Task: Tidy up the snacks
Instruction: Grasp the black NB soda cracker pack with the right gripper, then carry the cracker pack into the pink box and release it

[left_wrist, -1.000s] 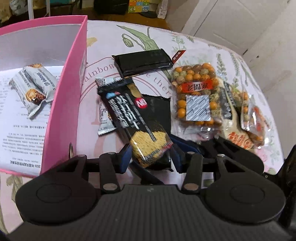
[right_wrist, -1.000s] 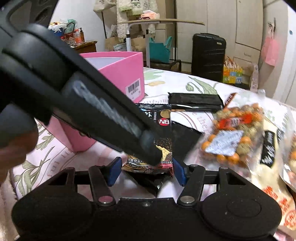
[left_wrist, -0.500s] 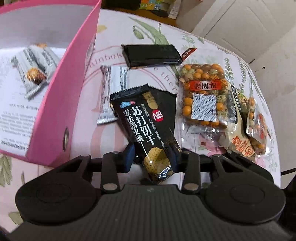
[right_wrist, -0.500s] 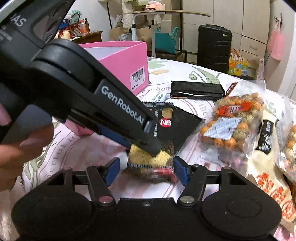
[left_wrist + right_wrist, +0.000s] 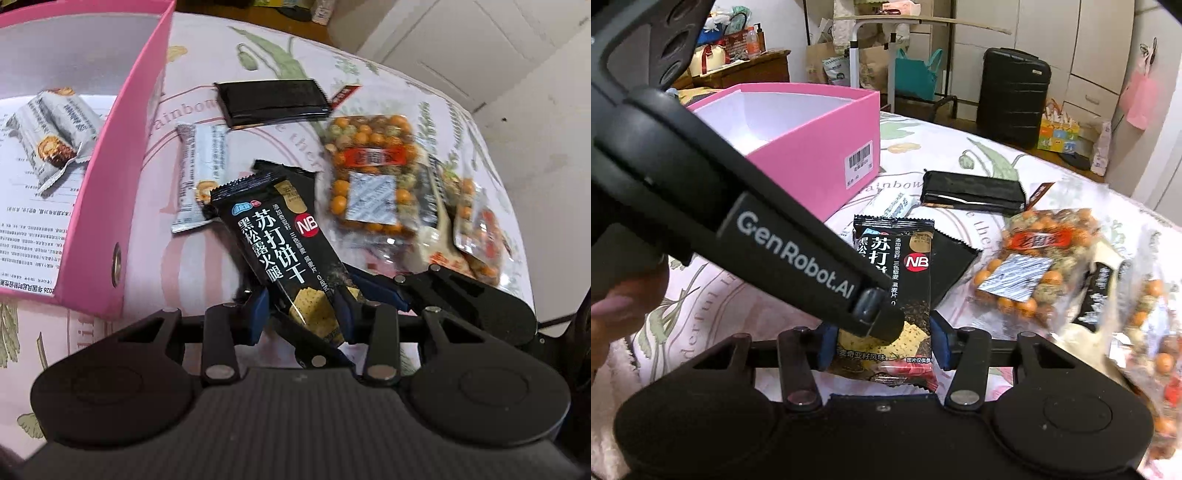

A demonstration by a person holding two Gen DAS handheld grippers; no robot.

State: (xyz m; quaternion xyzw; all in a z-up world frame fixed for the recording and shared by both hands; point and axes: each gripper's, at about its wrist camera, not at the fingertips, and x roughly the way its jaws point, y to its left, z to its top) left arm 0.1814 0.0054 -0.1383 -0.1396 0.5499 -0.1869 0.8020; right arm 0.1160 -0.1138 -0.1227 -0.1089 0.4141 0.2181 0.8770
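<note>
Left gripper (image 5: 301, 308): I am pinching the black cracker packet (image 5: 280, 240).
Right gripper (image 5: 882, 345): I am closing it on that packet's lower end.

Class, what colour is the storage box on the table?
Pink outside, white inside: the box shows best in the right wrist view.

The box (image 5: 122, 177) sits on the left of the table (image 5: 207, 280). A snack bar (image 5: 55, 136) lies inside it. Nut bags (image 5: 373, 173) lie on the right.

Black glossy cracker packet (image 5: 280, 236) w/ white lettering, red badge; pink cardboard box (image 5: 136, 155), white inside; worktop cloth (image 5: 207, 48) pale, green leaf print.
</note>
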